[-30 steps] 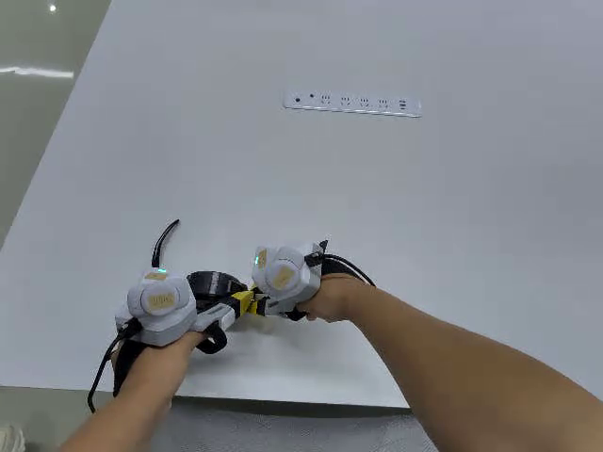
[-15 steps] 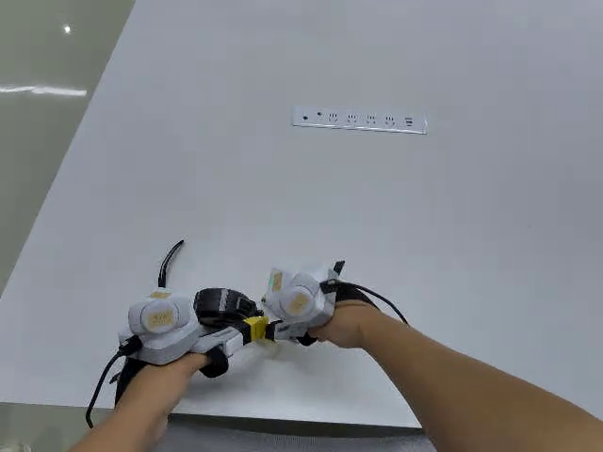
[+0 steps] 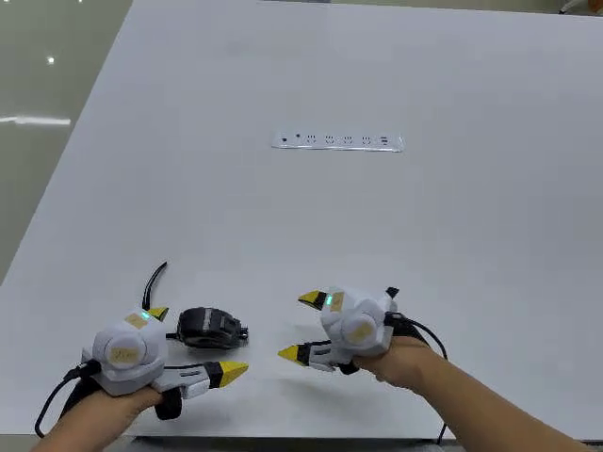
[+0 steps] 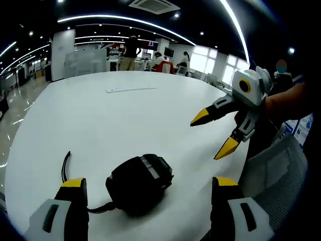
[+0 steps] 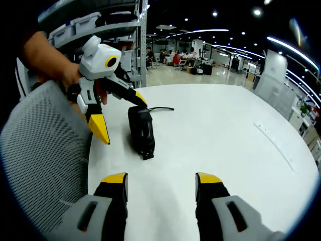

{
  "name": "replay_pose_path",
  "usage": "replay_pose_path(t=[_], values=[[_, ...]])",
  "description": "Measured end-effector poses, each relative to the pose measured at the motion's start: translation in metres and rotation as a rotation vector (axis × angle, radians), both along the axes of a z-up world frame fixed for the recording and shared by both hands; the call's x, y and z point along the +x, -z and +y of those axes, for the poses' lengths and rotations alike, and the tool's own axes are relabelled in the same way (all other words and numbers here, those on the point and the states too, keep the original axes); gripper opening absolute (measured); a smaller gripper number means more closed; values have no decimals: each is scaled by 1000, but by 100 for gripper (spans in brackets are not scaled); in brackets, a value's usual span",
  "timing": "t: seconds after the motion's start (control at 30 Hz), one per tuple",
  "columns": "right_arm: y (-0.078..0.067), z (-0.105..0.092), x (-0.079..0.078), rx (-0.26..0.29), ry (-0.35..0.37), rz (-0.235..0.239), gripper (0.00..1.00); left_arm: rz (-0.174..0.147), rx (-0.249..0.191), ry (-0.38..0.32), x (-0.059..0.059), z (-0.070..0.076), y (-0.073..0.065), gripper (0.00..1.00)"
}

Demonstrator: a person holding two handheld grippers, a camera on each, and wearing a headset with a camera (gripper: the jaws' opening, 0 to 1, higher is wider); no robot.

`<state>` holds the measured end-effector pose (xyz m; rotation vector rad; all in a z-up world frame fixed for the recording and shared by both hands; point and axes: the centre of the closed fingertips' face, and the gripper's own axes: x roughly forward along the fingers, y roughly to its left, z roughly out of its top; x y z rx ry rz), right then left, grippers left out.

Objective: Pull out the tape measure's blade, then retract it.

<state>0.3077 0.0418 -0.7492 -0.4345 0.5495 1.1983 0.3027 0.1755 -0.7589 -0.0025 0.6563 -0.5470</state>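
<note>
The black tape measure (image 3: 212, 327) lies loose on the table (image 3: 377, 235) with no blade showing, the left gripper (image 3: 196, 340) spread wide either side of it and the right gripper (image 3: 301, 326) wide and empty off to its right, so the job looks either finished or unstarted.

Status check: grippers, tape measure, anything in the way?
Left gripper open, jaws flanking the tape measure. Right gripper open, alongside. Blade not out. Power strip well beyond.

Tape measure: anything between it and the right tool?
Nothing visible. Only bare table lies between the right tool and the tape measure. The left tool flanks it from the far side, out of that path.
</note>
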Motion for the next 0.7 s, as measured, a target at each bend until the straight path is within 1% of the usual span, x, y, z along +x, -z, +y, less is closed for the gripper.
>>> replay_pose_path(t=[0.03,0.07,0.1,0.13,0.17,0.2,0.27,0.33,0.37,0.4,0.43,0.5,0.53,0.57,0.6,0.63,0.67,0.7], values=[[-8,-6,-2,18,18,2,58,-6,-28,2,0,1,-7,100],[-12,-10,-4,21,20,-1,61,-10,-53,12,-1,0,-12,100],[-18,-16,-7,28,22,-11,63,-38,-49,21,0,3,-18,100],[-20,-20,-9,29,26,-16,64,-60,-19,24,2,8,-21,100],[-24,-27,-12,26,31,-23,64,-65,-15,35,0,10,-26,100],[-24,-32,-13,21,33,-31,65,-65,-22,35,-1,12,-29,100],[-27,-45,-16,11,50,-44,68,-72,-19,36,-2,18,-35,100],[-29,-56,-18,22,79,-32,70,-79,-20,32,-4,25,-37,100],[-30,-65,-21,36,106,-16,70,-84,-14,27,-6,30,-35,100],[-30,-72,-22,40,122,-11,71,-85,-8,25,-7,33,-34,100],[-31,-82,-23,47,148,-15,72,-82,-11,23,-13,33,-35,100],[-33,-95,-26,65,175,-5,73,-80,-9,17,-17,36,-34,100],[-32,-108,-27,67,205,2,75,-72,11,22,-21,39,-32,100],[-32,-115,-28,67,216,-1,76,-76,22,22,-24,41,-33,100],[-31,-126,-29,63,240,2,78,-144,25,38,-23,42,-42,100],[-31,-135,-30,57,255,1,79,-163,33,46,-24,42,-45,100],[-32,-142,-30,56,268,-3,80,-162,43,43,-26,44,-44,100],[-34,-151,-30,73,297,-3,81,-143,59,39,-29,48,-42,100]])
